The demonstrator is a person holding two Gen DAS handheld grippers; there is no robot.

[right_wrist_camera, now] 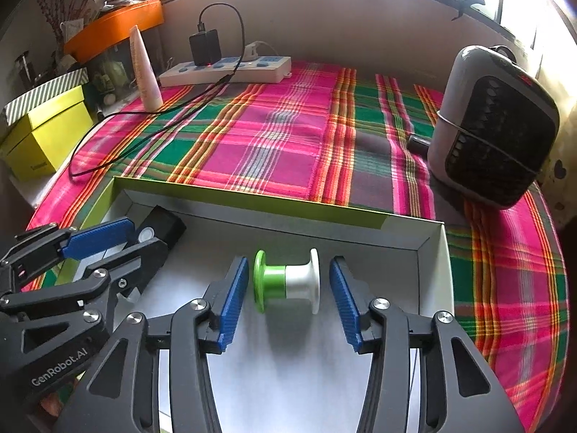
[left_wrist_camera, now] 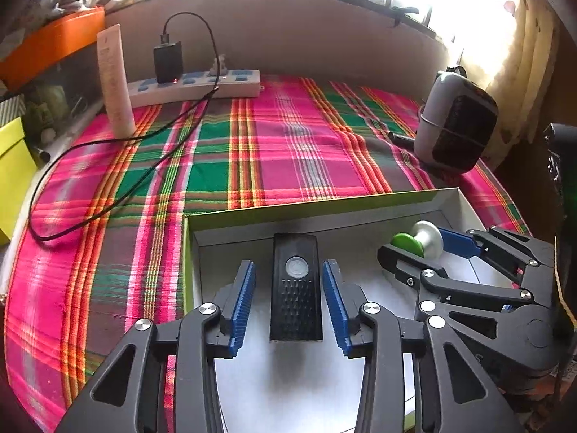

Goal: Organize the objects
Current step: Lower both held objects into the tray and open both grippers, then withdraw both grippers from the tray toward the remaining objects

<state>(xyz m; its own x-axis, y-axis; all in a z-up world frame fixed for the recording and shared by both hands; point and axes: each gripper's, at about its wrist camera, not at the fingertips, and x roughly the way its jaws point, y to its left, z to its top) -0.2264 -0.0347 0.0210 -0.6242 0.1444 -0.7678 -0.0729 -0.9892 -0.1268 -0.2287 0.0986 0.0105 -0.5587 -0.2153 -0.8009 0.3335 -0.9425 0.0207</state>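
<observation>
A shallow box (left_wrist_camera: 324,204) (right_wrist_camera: 252,200), white inside with green outer walls, sits on the plaid cloth. A black rectangular device (left_wrist_camera: 296,299) with a round button lies flat in it, between the fingers of my left gripper (left_wrist_camera: 288,270). A gap shows on each side, so the blue pads do not touch it and the gripper is open. A spool (right_wrist_camera: 286,281), half green and half white, lies on its side between the fingers of my right gripper (right_wrist_camera: 288,267), also open and clear of both flanges. Each view shows the other gripper (left_wrist_camera: 418,243) (right_wrist_camera: 144,234) beside its object.
At the back of the plaid cloth (left_wrist_camera: 295,151) lie a white power strip (left_wrist_camera: 194,86) with a black charger (left_wrist_camera: 167,61) and a trailing black cable (left_wrist_camera: 108,166). A pale tube (left_wrist_camera: 115,79) stands left. A grey heater (right_wrist_camera: 494,126) stands right. A yellow box (right_wrist_camera: 47,133) sits far left.
</observation>
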